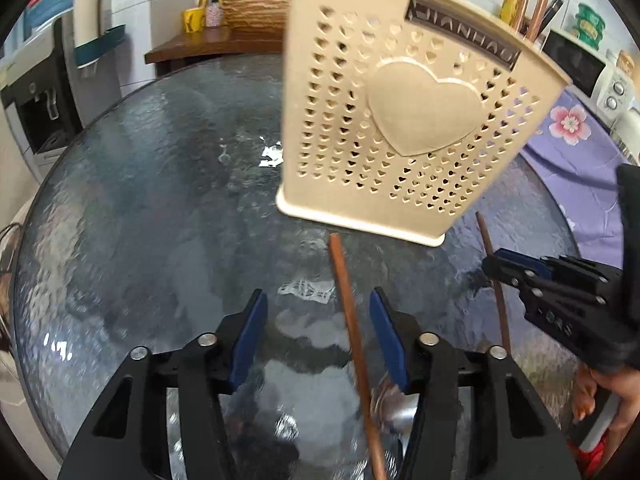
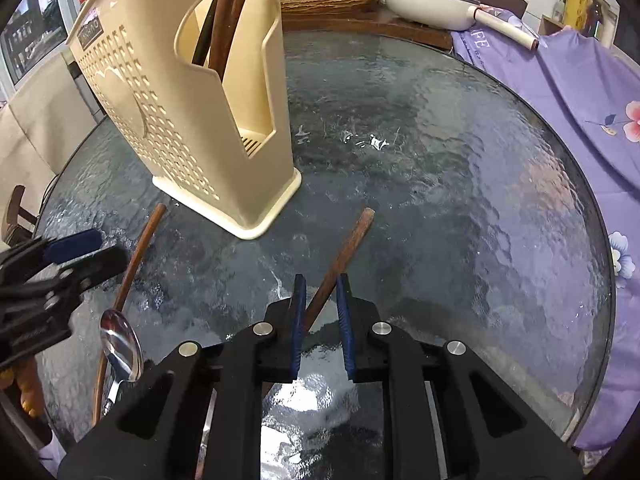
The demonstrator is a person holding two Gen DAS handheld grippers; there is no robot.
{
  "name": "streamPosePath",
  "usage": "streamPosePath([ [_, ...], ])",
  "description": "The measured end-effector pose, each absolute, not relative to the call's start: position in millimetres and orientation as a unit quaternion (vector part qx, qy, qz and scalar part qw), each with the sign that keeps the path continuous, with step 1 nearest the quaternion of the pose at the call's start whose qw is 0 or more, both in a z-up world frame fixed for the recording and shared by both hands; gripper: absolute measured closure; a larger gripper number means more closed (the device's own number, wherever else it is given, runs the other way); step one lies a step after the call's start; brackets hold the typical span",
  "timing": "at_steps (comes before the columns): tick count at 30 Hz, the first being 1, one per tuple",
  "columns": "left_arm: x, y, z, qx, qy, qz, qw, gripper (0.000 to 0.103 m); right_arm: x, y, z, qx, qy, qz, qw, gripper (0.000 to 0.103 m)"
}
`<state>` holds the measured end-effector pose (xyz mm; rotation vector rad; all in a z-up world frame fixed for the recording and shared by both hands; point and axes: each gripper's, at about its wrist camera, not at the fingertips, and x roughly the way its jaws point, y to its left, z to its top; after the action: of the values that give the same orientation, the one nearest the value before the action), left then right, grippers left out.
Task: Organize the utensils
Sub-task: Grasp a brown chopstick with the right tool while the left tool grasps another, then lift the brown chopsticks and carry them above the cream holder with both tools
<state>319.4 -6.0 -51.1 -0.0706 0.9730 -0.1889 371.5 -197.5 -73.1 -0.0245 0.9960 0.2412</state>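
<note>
Cream plastic, pierced with rows of small heart holes and bearing one large raised heart plus a dark nameplate: the utensil holder (image 1: 404, 108) stood upright on the round, rippled dark-glass bench (image 2: 460, 168), toward its far side. Through the arched side opening, dark and brown handles already inside (image 2: 222, 28), with their lower ends hidden by the wall. Two brown wooden chopsticks on the glass just in front of the holder, well apart from each other. Left chopstick (image 1: 352, 332) lay between the spread blue fingers of the left gripper (image 1: 318, 300), nearer the right-hand pad, no pad clearly touching it; near end blurred and cut off at the bottom edge. Right chopstick (image 2: 344, 256) ran between the nearly closed fingers of the right gripper (image 2: 321, 280); left pad at the wood, a small gap on the other side, so a firm pinch could not be confirmed. Metal spoon (image 2: 122, 346) beside the left chopstick, bowl shiny, handle hidden under the gripper body. Part of a hand (image 1: 616, 396) at the right gripper's grip, mostly out of frame.
</note>
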Motion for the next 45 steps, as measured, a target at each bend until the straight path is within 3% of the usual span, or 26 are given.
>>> streamPosePath([
  [11, 332.5, -35.3, -57.4, 0.051, 0.472, -0.076, 0.877, 0.079, 375.7, -185.8, -72.1, -0.002, 0.482, 0.081, 0.872, 0.086],
  [18, 333.3, -36.2, -57.6, 0.055, 0.468, -0.076, 0.879, 0.093, 376.5, -168.4, -72.1, -0.018, 0.473, 0.06, 0.879, 0.087],
  [28, 322.1, -17.9, -60.8, 0.045, 0.459, -0.079, 0.884, 0.096, 370.3, -176.7, -72.2, 0.043, 0.468, 0.072, 0.88, 0.095],
  [45, 320.8, -2.2, -56.7, 0.006, 0.443, -0.084, 0.893, 0.096, 350.3, -204.0, -46.3, 0.112, 0.422, 0.122, 0.891, 0.095],
])
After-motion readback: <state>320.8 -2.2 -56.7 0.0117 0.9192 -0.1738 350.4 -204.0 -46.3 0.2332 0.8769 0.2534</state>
